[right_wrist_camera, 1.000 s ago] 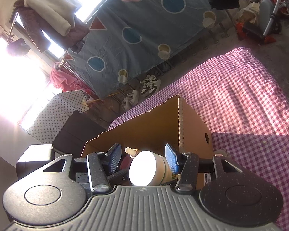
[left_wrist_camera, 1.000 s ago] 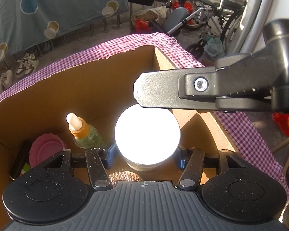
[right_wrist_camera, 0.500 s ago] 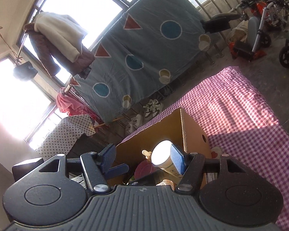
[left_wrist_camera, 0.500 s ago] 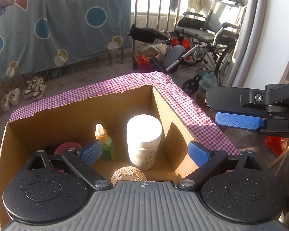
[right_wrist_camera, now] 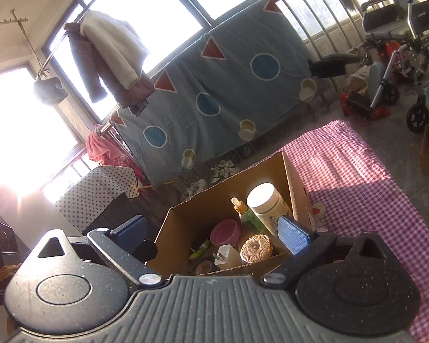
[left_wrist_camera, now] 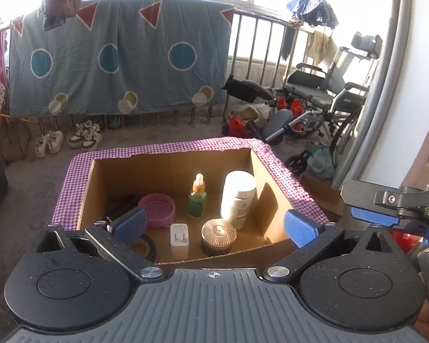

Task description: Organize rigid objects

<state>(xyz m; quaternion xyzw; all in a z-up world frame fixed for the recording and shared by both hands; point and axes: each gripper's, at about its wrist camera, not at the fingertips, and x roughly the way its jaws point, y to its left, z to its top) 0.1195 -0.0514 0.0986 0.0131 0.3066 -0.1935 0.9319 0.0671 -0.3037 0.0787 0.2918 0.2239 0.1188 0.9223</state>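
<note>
Grippers first: left gripper [left_wrist_camera: 213, 225] and right gripper [right_wrist_camera: 213, 235] now backed off above the near wall of the box [left_wrist_camera: 168, 177], jaws opening wide, nothing between them. Farther in, released white jar [left_wrist_camera: 238, 200] standing upright beside the dropper bottle [left_wrist_camera: 198, 200]. Placement apparently finished.

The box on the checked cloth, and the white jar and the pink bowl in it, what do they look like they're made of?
The box: corrugated cardboard, matte brown, with ragged cut edges. The white jar: probably plastic, smooth and opaque with a slight sheen and a printed label; the look alone can't rule out glazed material. The pink bowl: likely plastic, evenly coloured, with a wavy moulded rim.
</note>
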